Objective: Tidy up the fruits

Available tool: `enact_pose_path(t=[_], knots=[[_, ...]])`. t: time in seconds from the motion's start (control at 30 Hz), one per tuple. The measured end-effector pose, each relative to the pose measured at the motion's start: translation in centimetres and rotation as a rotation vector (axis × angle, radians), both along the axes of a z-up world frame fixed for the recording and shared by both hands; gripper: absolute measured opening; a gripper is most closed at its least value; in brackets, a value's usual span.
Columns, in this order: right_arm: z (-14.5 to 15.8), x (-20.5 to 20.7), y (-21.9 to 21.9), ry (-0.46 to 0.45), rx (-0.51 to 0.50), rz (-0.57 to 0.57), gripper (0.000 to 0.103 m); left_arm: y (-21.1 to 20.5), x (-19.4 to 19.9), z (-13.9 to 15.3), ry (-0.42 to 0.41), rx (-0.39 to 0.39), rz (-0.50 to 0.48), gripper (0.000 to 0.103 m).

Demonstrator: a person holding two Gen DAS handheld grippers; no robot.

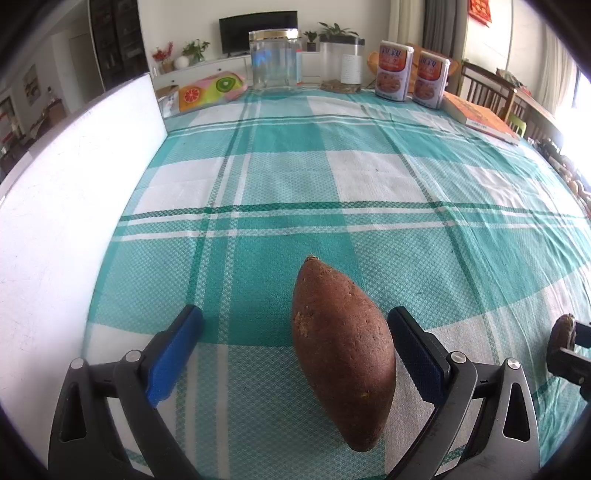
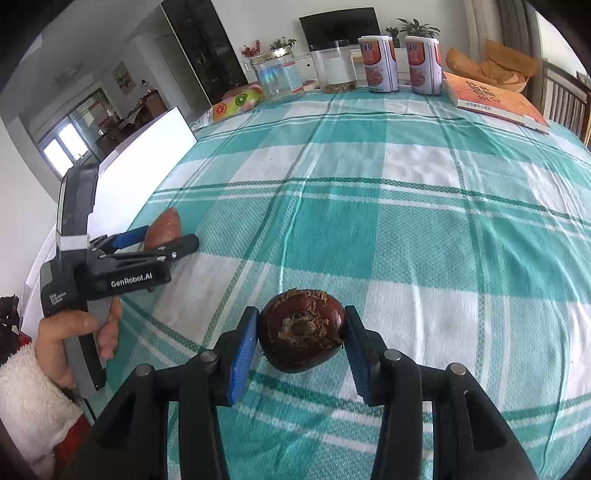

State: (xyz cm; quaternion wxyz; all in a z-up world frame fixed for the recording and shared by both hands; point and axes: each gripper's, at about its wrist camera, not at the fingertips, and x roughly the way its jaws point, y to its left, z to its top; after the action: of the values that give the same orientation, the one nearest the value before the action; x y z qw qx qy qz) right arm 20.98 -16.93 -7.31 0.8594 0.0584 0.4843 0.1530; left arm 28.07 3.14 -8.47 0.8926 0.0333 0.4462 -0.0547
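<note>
Wide bare stretch of checked tablecloth (image 2: 424, 206) ahead of both grippers. Far edge blocked by row: glass jar (image 1: 275, 59), plastic container (image 1: 341, 62), 2 cans (image 1: 393, 70), book (image 1: 480, 116). White board (image 1: 74, 177) walls off left side. Sweet potato (image 1: 341, 350) lies near front.

A home living room: checked tablecloth (image 1: 332, 177) in front, television (image 1: 258, 31), houseplants (image 1: 338, 29) and curtains (image 1: 439, 22) along the top.
</note>
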Motion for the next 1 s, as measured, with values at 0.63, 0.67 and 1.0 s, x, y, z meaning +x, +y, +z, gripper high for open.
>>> enact_pose_path(t=[0.63, 0.67, 1.0], knots=[[1.0, -4.2, 0.2, -0.043, -0.087, -0.021, 0.046, 0.9, -1.0, 1.3, 0.09, -0.161, -0.004, 0.094], [0.8, -4.0, 0.2, -0.036, -0.088, -0.025, 0.046, 0.9, -1.0, 1.0, 0.101, -0.163, 0.005, 0.083], [-0.1, -3.6, -0.7, -0.026, -0.026, -0.024, 0.046, -0.6, -1.6, 1.6, 0.12, -0.107, -0.254, 0.045]])
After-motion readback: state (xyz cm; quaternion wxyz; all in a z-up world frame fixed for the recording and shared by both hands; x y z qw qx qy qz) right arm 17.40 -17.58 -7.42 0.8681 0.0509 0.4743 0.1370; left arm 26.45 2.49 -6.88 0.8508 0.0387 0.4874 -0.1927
